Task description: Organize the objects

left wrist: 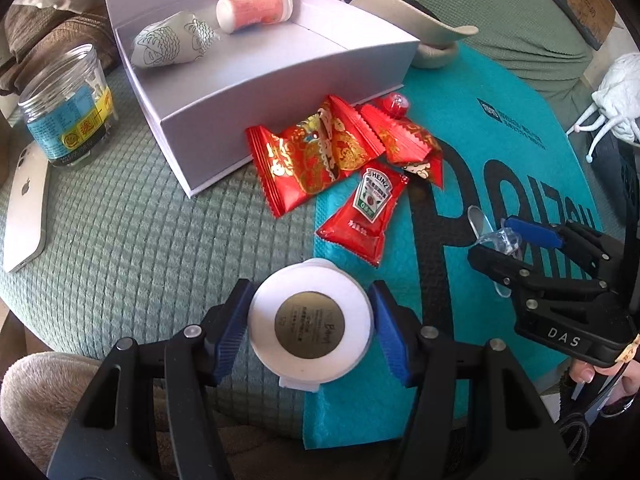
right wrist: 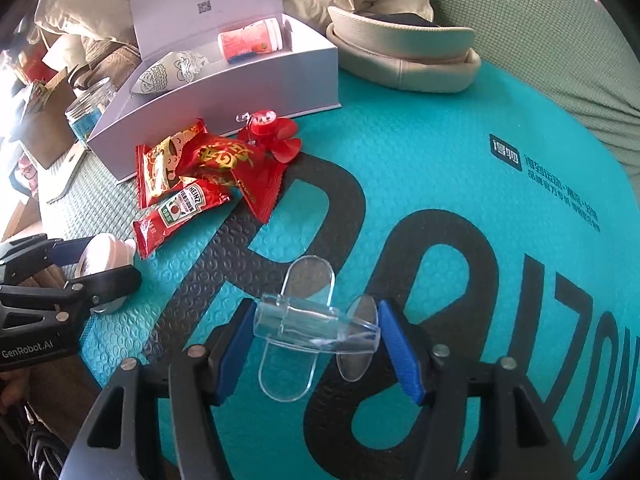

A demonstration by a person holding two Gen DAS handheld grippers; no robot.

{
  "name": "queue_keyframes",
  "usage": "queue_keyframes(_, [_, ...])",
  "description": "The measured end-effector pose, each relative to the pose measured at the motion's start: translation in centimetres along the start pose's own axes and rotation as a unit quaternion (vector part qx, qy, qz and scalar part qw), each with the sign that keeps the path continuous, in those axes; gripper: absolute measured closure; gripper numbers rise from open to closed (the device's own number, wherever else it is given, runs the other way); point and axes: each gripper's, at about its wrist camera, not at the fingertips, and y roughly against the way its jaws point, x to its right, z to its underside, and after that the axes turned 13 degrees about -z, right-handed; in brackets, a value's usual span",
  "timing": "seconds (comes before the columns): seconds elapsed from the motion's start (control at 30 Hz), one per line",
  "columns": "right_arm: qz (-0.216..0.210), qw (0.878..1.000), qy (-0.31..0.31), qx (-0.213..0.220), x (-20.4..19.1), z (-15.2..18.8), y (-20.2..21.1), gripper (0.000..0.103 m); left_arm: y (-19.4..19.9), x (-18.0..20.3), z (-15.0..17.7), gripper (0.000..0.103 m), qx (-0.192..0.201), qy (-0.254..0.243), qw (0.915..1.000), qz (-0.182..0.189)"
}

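A: What has the left gripper (left wrist: 311, 322) got?
B: Its blue pads sit against both sides of a round white jar (left wrist: 310, 322), bottom label facing the camera, held above the near edge of the teal mat (left wrist: 500, 128).
A: And the right gripper (right wrist: 318, 342)?
B: A clear plastic airplane (right wrist: 312, 324) lies between its fingers; its tail touches one pad, the nose sits just off the other, so the jaws stand partly open rather than clamped.
A: Where is everything else?
B: The white box (left wrist: 288, 84) stands open at the mat's far left edge, holding a fish-print pouch (left wrist: 170, 42) and an orange bottle (left wrist: 254, 8). Red snack packets (left wrist: 320, 152) and a ketchup sachet (left wrist: 366, 212) lie just before it.
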Motion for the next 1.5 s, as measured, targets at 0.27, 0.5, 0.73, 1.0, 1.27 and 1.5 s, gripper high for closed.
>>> queue_keyframes(0.27, [0.003, 1.0, -0.007, 0.014, 0.2, 0.6, 0.0, 0.024, -1.1, 1.5, -0.7, 0.03, 0.009, -0.03, 0.9994, -0.012])
queue_keyframes(0.5, [0.003, 1.0, -0.02, 0.019, 0.0, 0.8, 0.0, 0.024, -0.6, 0.5, -0.7, 0.031, 0.0, -0.009, 0.9997, -0.021])
queue_keyframes(0.73, [0.006, 0.999, -0.02, 0.026, -0.2, 0.7, -0.3, 0.022, -0.6, -0.5, 0.1, 0.031, -0.005, -0.002, 0.9999, -0.014])
queue_keyframes(1.0, [0.007, 0.999, -0.017, 0.031, -0.4, 1.0, -0.2, 0.025, -0.5, -1.0, 0.0, 0.046, 0.003, -0.004, 1.0, -0.005])
queue_keyframes(1.27, [-0.007, 0.999, -0.02, 0.035, -0.5, 0.9, 0.3, 0.042, -0.2, -1.6, -0.6, 0.046, 0.004, -0.004, 1.0, -0.002])
queue_keyframes(1.5, [-0.017, 0.999, 0.0, 0.043, -1.4, -0.2, 1.5, 0.042, 1.1, -2.5, -1.6, 0.046, 0.021, 0.008, 0.9997, -0.01])
